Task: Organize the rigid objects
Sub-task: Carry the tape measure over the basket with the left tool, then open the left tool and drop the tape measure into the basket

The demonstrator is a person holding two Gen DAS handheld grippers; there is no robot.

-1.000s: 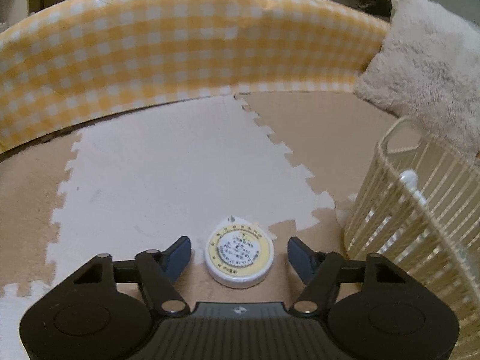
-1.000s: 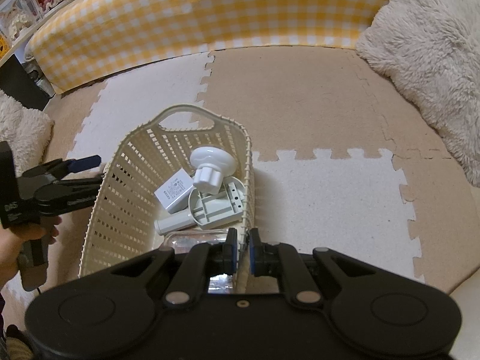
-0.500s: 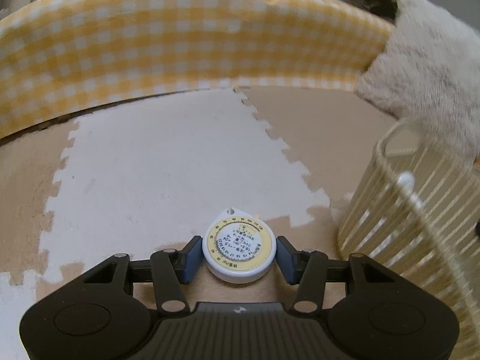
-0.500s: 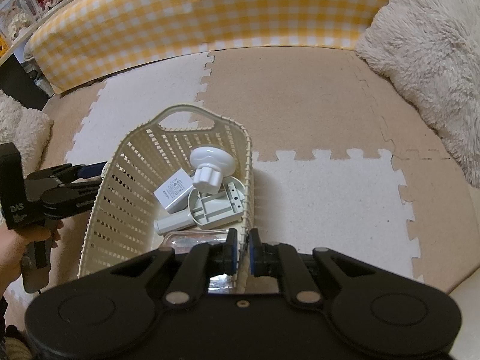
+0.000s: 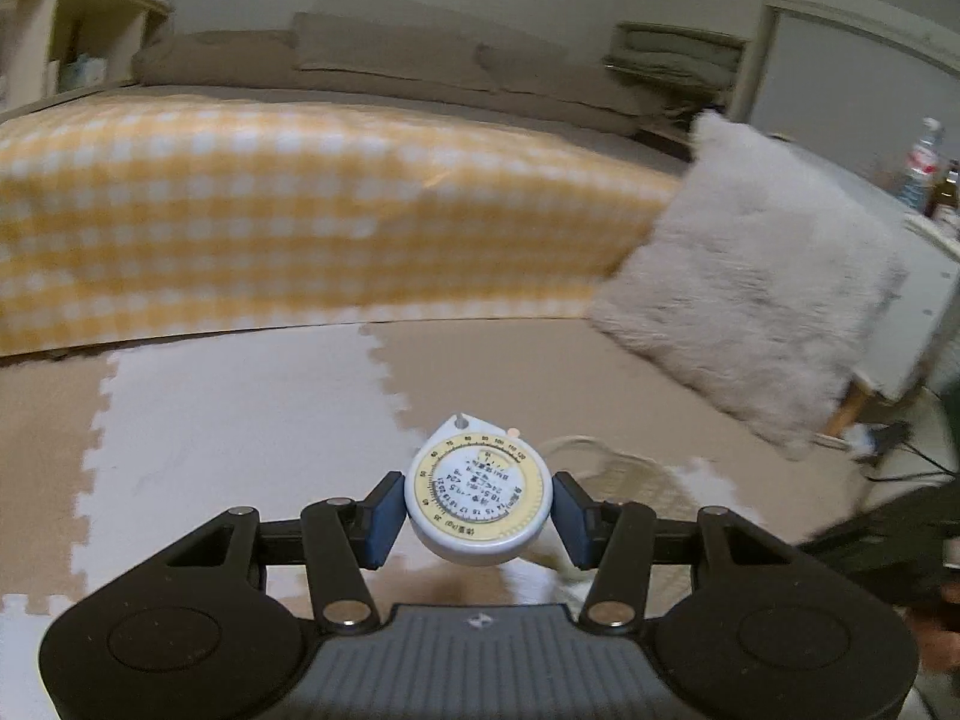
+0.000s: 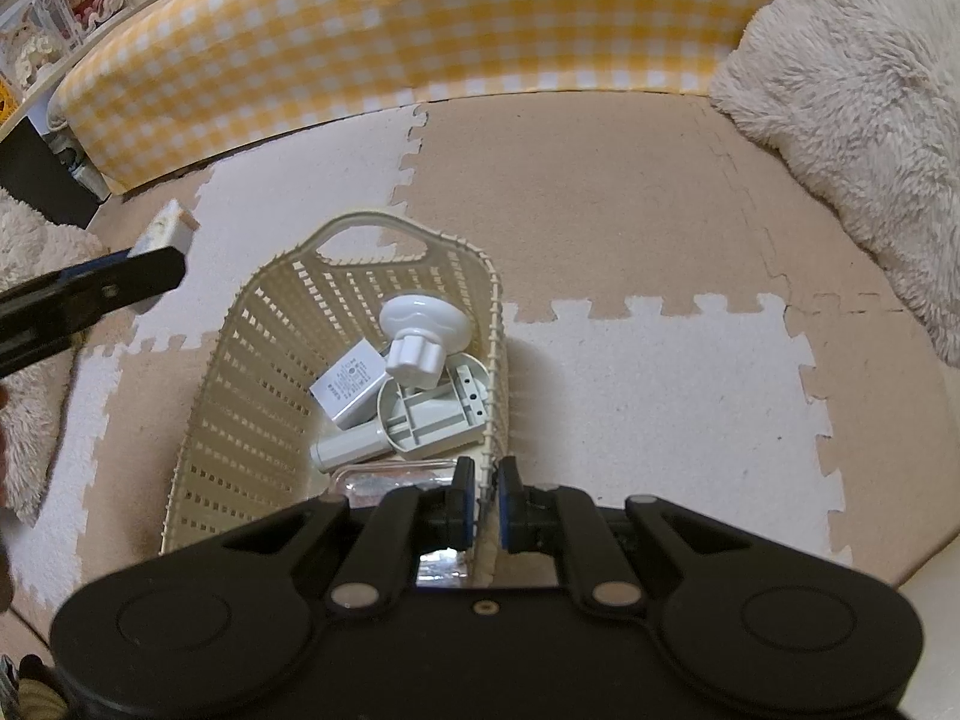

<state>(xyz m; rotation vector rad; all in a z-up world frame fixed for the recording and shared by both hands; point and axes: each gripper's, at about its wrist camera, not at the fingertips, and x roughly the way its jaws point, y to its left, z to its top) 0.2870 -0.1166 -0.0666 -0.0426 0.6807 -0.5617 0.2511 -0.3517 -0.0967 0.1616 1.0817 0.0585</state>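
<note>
1. Left gripper (image 5: pixel 478 513): at 9 o'clock in the right wrist view, reaching in over the foam floor mat (image 6: pixel 660 408). Its blue fingers (image 5: pixel 384 513) pinch a round tape measure (image 5: pixel 477 501) by its rim, one pad on each side. The white case with its yellow dial faces up and is clear of the mat.

2. Cream slatted basket (image 6: pixel 252 396): centre of the right wrist view, standing on the mat at about 3 o'clock of the left gripper. Contents: a white suction-cup holder (image 6: pixel 420 324), a white charger block (image 6: pixel 351 384), a grey plastic bracket (image 6: pixel 432 414) and a white tube (image 6: pixel 354 447), all lying loose. A clear item at the near wall is too hidden to name.

3. Right gripper (image 6: pixel 485 501): at 6 o'clock of the basket, fingers pressed onto the near rim, one inside the wall and one outside, steadying it.

4. Step in hand, as judged: carrying the picked-up tape measure to the basket.

5. Next move, as judged: bring the left gripper across over the open top, lower it past the rim, clear of the suction-cup holder, then spread the fingers to release.
</note>
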